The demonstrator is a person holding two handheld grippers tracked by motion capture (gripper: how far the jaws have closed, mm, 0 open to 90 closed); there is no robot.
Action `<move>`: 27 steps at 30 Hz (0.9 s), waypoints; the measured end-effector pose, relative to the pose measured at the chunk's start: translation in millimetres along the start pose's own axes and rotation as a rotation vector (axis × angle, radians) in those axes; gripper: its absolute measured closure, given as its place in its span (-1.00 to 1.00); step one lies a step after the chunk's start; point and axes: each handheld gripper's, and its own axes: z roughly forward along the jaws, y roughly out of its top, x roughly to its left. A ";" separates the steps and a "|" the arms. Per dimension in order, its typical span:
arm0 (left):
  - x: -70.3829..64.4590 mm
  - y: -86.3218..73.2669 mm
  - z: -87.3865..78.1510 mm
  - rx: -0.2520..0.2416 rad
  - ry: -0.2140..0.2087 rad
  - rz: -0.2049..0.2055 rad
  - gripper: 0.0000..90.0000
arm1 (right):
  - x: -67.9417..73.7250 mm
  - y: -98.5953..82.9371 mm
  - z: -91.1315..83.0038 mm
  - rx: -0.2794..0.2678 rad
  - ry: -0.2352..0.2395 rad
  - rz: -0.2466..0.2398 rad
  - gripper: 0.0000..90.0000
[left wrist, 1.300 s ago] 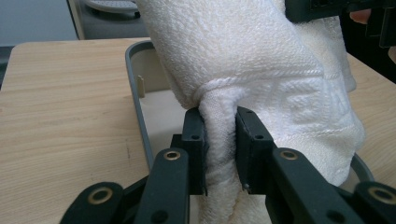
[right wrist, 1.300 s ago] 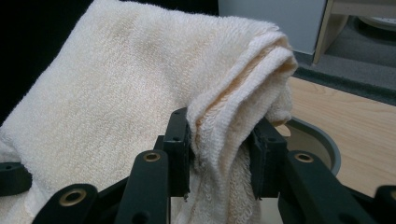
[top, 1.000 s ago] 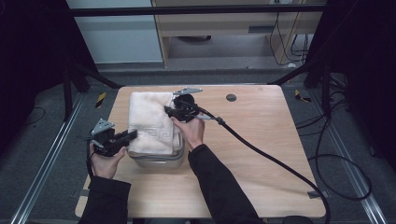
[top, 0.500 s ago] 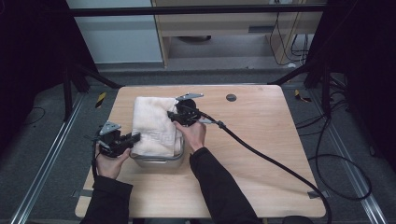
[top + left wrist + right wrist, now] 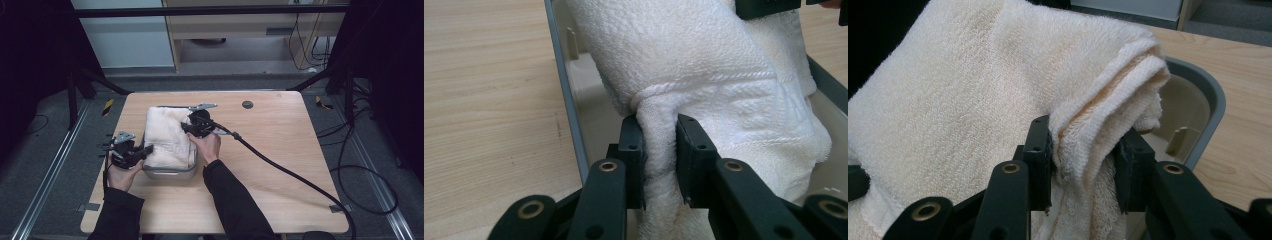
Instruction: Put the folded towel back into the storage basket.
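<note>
A folded cream towel lies over a grey bin on the wooden table. My left gripper is at the towel's left near edge and is shut on a fold of the towel, above the bin's wall. My right gripper holds the towel's right edge; its jaws pinch a thick fold of the towel over the bin's rounded corner. Both hands reach in from the near side.
A thick black cable trails from the right gripper across the table to its near right corner. A small dark round disc lies near the far edge. Black frame posts stand at both sides.
Both grippers and the towel have shifted a little toward the near side, and the towel now sits lower over the bin.
</note>
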 end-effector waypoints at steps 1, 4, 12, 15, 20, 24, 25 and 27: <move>-0.2 -0.2 1.3 0.005 -0.001 -0.002 0.65 | -0.4 -0.9 0.4 0.002 -0.001 0.001 0.45; 0.5 -0.1 3.4 0.015 0.001 0.004 0.65 | -2.2 -4.1 1.5 0.002 0.001 0.006 0.45; -0.5 -1.8 9.0 0.029 0.035 0.009 0.53 | -0.7 -9.9 2.3 0.008 -0.024 -0.017 0.44; 0.1 -1.6 9.0 0.020 0.044 0.005 0.41 | 0.2 -11.4 2.6 0.008 -0.030 -0.023 0.43; 0.6 0.6 1.8 -0.031 0.041 0.003 0.30 | 1.0 -14.3 6.0 0.018 -0.027 -0.030 0.37; 1.0 2.4 -4.5 -0.058 0.046 -0.002 0.29 | -1.4 -14.8 7.0 0.013 -0.063 -0.070 0.30; 1.1 2.6 -5.4 -0.060 0.048 -0.001 0.29 | -1.9 -13.9 5.1 0.003 -0.066 -0.085 0.25; 1.2 2.8 -6.8 -0.068 0.054 0.000 0.28 | -3.2 -11.5 0.5 -0.017 -0.057 -0.093 0.21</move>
